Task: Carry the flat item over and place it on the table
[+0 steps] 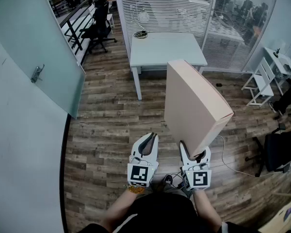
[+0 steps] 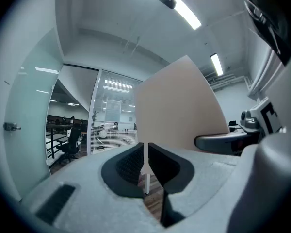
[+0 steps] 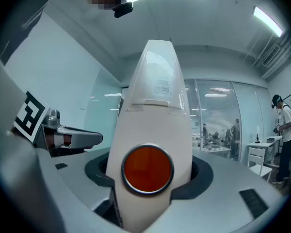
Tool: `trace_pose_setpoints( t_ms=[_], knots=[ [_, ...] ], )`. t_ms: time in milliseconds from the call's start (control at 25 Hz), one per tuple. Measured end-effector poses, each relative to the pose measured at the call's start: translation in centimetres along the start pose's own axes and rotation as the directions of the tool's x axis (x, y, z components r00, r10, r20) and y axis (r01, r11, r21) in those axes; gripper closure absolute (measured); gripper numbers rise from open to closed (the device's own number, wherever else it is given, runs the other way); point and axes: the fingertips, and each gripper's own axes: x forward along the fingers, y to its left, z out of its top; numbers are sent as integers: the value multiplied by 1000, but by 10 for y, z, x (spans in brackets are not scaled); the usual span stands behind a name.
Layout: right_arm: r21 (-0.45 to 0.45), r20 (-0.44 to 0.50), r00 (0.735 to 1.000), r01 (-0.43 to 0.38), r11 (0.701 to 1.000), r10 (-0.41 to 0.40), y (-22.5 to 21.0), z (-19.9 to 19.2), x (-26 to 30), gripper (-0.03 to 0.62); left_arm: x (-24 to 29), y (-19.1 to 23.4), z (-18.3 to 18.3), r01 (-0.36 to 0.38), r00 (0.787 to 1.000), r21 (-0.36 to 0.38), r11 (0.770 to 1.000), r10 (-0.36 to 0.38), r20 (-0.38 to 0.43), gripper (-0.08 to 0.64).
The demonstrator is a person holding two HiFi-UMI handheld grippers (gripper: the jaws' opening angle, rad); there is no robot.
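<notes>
The flat item is a wide, thin beige box (image 1: 196,106), held upright on edge above the wooden floor. My right gripper (image 1: 193,155) is shut on its lower corner. In the right gripper view the box's narrow edge (image 3: 155,96) fills the space between the jaws and carries a round orange sticker (image 3: 147,168). My left gripper (image 1: 146,144) hangs just left of the box, shut and holding nothing. In the left gripper view its pads (image 2: 146,161) meet, with the box (image 2: 179,106) rising behind them. The white table (image 1: 165,50) stands ahead, past the box.
A frosted glass door (image 1: 39,57) stands open on the left. A black office chair (image 1: 99,28) is behind it. A white lamp and cable (image 1: 141,23) lie at the table's far left corner. A white rack (image 1: 259,84) and a dark chair (image 1: 281,149) stand on the right. Cables (image 1: 228,164) trail on the floor.
</notes>
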Motion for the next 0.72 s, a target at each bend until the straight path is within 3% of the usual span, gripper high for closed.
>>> trace_pose_setpoints(
  t_ms=[280,480,720],
  knots=[
    [4,27,1000,5,1000,-5,13,15,-2,316,-11,7,4,0,1000,-1,1000,0,6,518],
    [86,71,997,-34,996,27,25,26,0,313,-14,16,3,6,1000,-6,1000,-6,15,518],
    [63,42,999,-15,998,13,47,22,15,313,-20,44,-2,15,1000,-22,1000,-15,19,518]
  ],
)
